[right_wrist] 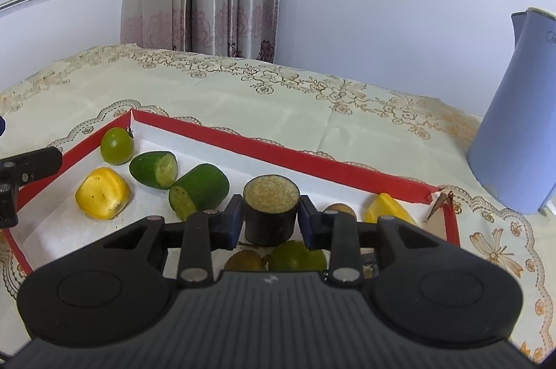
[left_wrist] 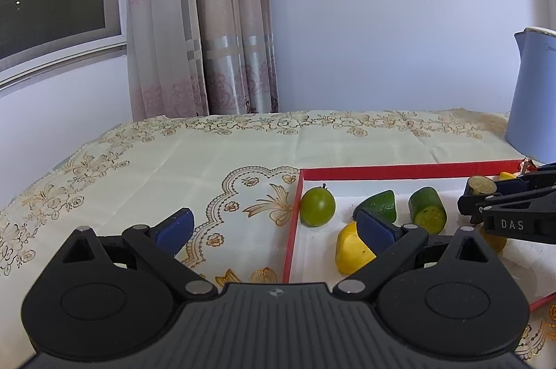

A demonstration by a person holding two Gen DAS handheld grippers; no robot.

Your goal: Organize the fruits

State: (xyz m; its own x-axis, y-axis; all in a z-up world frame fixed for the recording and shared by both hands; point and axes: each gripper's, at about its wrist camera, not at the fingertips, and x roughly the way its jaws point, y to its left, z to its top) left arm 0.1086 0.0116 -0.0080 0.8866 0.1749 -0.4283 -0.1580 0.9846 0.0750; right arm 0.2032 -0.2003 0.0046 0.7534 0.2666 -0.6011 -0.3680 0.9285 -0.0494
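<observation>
Right gripper point(right_wrist: 271, 219) over tray point(right_wrist: 278, 153), cylinder piece point(right_wrist: 271, 212) between its pads. Left of it: two cut pieces point(right_wrist: 198, 190), block point(right_wrist: 102, 197), round fruit point(right_wrist: 116, 145). Right of it: wedge point(right_wrist: 385, 207); beyond, kettle point(right_wrist: 514, 125) on tablecloth point(right_wrist: 243, 97).
</observation>
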